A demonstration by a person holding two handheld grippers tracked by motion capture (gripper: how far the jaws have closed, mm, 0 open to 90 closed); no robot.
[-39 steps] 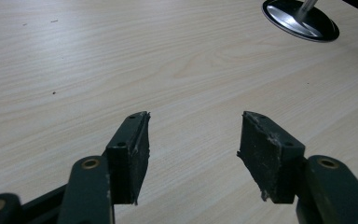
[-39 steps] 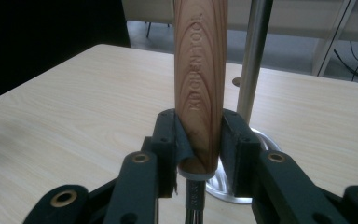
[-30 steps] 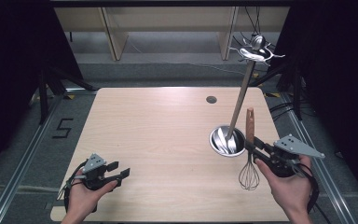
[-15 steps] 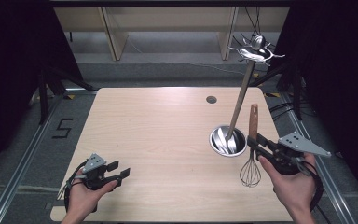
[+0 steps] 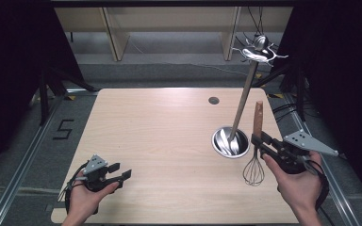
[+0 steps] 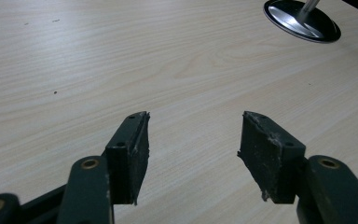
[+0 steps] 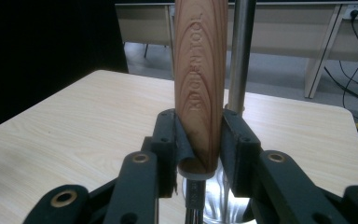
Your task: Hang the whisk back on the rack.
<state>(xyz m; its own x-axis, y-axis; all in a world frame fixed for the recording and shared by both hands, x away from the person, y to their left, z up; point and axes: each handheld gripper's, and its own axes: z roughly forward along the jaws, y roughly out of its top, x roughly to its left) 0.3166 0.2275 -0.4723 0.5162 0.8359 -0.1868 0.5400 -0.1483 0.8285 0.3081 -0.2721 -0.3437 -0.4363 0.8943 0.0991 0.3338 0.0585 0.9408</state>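
My right claw (image 5: 260,141) clenched on whisk (image 5: 255,155) by wooden handle, lower right of frame, wires down, upright for hanging on rack (image 5: 259,51). Left claw (image 5: 119,175) released, idle over table (image 5: 160,132), lower left.

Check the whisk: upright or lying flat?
Upright. The whisk stands handle-up and wires-down beside the stand's round base, its wooden handle clamped between the right gripper pads.
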